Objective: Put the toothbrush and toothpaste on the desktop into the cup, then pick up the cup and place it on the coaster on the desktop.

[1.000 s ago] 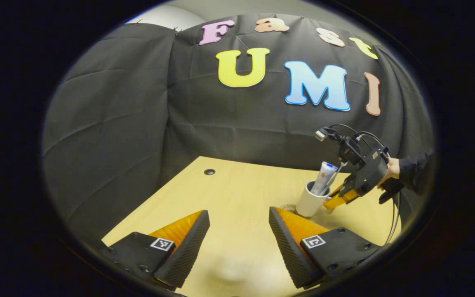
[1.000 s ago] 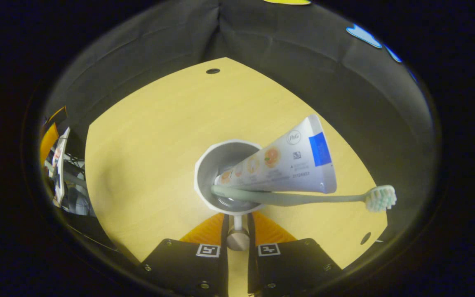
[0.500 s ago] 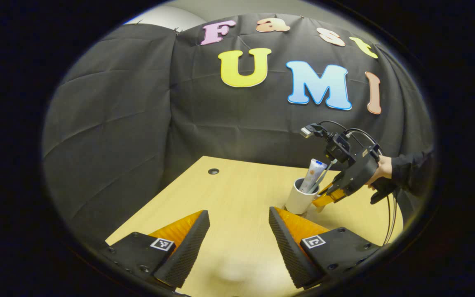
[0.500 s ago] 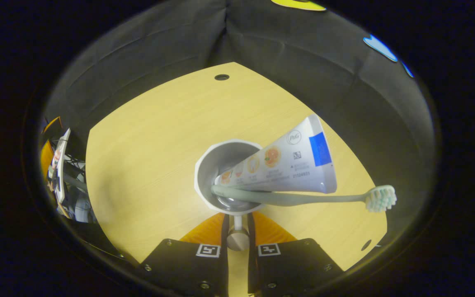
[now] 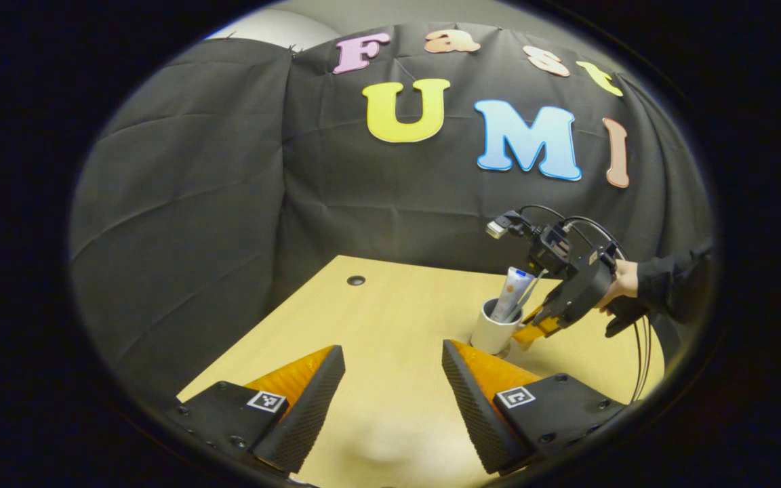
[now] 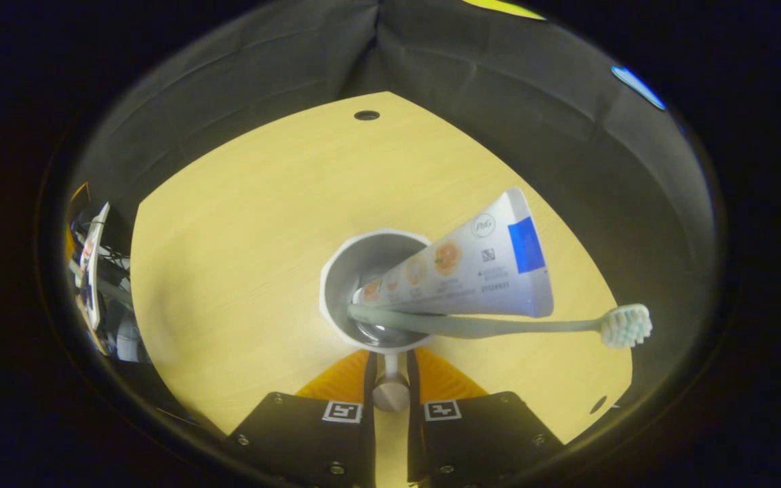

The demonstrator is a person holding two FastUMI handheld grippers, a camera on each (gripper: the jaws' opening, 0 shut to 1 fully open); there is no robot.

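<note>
We've got the right gripper (image 6: 390,369) clenched on the white cup's (image 6: 336,271) handle (image 6: 390,393): both fingers pinch the handle w/ only a thin gap between them, so the cup hangs off the fingertips, directly ahead of the gripper. Gripping by the handle makes sense to us bc the cup mouth stays free and upright, so the contents don't spill.

The toothpaste tube (image 6: 478,264) and toothbrush (image 6: 499,327) are both in the cup already, leaning out over its far-right rim; the brush head sticks out past the tube's crimped end. Step 1 looks done; we judge we're in the carry-to-coaster step.

In the left gripper view, the cup (image 5: 494,332) sits just beyond the tip of the left gripper's right finger, w/ the right gripper (image 5: 539,325) on the cup's right side, held by a hand (image 5: 624,281) in a dark sleeve (image 5: 675,288). Whether the cup's base touches the wooden desktop (image 5: 390,318) or floats just above it we can't tell. We can't make out the coaster near the cup, either; it may be hidden under or behind it.

The left gripper (image 5: 390,386) is released, fingers spread wide apart, holding nothing, hovering over the desktop on the near-left side of the cup. It seems parked out of the way so the cup has a free path.
</note>
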